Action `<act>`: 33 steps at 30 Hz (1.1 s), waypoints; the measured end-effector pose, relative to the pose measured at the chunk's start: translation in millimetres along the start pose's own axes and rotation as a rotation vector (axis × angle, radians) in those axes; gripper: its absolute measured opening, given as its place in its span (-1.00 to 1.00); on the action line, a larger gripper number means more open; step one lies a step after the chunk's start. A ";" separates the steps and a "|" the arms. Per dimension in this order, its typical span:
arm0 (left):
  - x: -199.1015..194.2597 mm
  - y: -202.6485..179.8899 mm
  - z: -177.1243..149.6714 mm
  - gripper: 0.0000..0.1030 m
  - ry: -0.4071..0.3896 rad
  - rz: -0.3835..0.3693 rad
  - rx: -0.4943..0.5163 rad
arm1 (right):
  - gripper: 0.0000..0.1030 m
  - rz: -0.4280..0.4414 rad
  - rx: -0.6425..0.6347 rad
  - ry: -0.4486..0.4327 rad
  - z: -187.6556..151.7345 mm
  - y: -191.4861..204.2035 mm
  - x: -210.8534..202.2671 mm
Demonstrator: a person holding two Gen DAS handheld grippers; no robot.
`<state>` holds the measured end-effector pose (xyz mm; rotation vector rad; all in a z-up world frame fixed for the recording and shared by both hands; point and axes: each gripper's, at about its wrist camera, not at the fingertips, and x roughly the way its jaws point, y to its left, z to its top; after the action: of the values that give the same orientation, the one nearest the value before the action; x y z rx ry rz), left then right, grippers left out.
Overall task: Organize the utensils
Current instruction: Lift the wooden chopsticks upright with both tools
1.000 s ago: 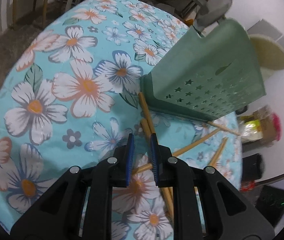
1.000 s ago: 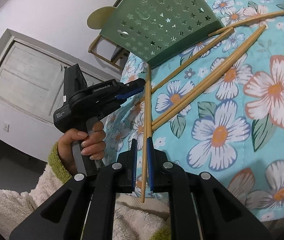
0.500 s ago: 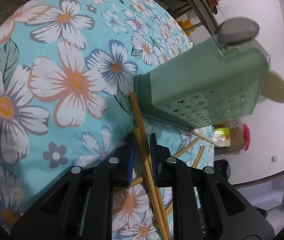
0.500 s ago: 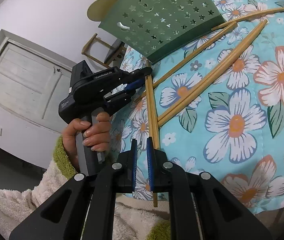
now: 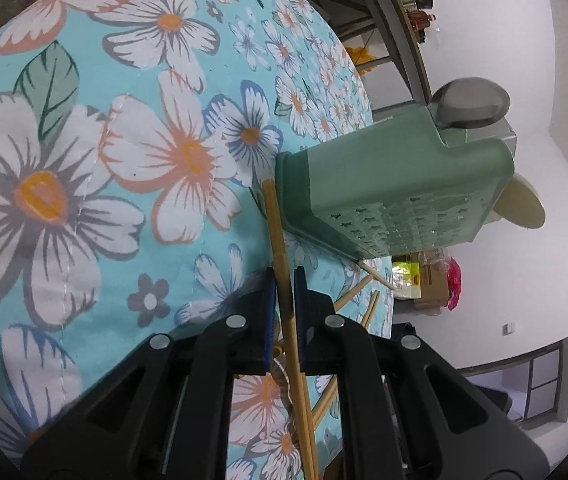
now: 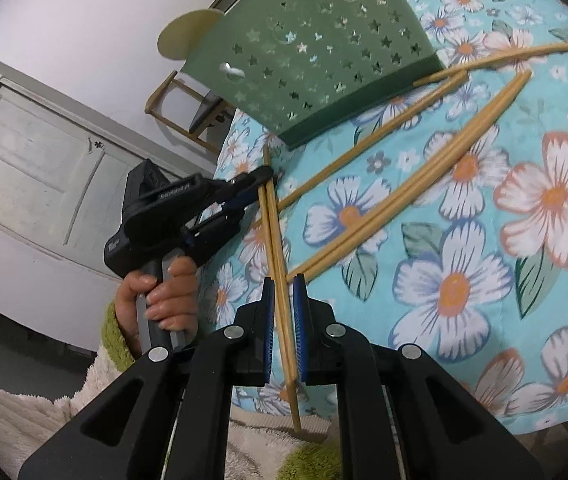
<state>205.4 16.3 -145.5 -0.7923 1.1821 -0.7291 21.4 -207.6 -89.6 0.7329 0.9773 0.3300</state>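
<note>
Left wrist view: the left gripper (image 5: 283,280) pinches a pair of bamboo chopsticks (image 5: 284,256) whose long axis runs nearly straight up the frame, from the bottom edge to tips just beside the lower left corner of the green utensil holder (image 5: 384,184). Its jaws have just been closing, with the sticks between them. The holder stands on the floral tablecloth (image 5: 123,140), its star-punched wall facing lower right. More loose chopsticks (image 5: 368,308) lie right of the jaws, near the cloth's far edge. Wide bare cloth fills the left half of the frame.

Right wrist view: at centre left a hand (image 6: 163,296) in a fuzzy cream sleeve grips the left gripper (image 6: 265,178) by its handle, with its nose pointing right onto the sticks' upper end. At bottom centre the right gripper (image 6: 282,304) is pressed on the same chopsticks (image 6: 273,232) lower down; their ends overhang the table edge. To the right, other loose chopsticks (image 6: 424,172) slant toward the upper right, below the holder (image 6: 316,52), with open cloth (image 6: 504,280) beyond.
</note>
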 end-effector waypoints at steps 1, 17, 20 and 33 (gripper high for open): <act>0.1 0.1 0.1 -0.83 0.002 -0.004 0.004 | -0.80 -0.003 0.003 -0.002 1.9 0.0 -0.5; -9.0 -13.5 -4.6 -0.84 -0.031 0.023 0.127 | -0.80 -0.025 -0.003 0.010 8.0 5.1 10.5; -15.5 -21.6 -4.7 -0.84 -0.055 0.051 0.163 | -0.80 -0.038 -0.015 -0.002 7.6 6.7 4.9; -69.9 -20.7 2.8 -0.81 -0.171 0.242 0.240 | -0.69 -0.184 -0.368 0.007 61.3 73.9 52.3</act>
<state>190.8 63.9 -92.2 -0.4905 0.9933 -0.5772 105.7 -150.4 -50.0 0.3055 0.9492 0.3387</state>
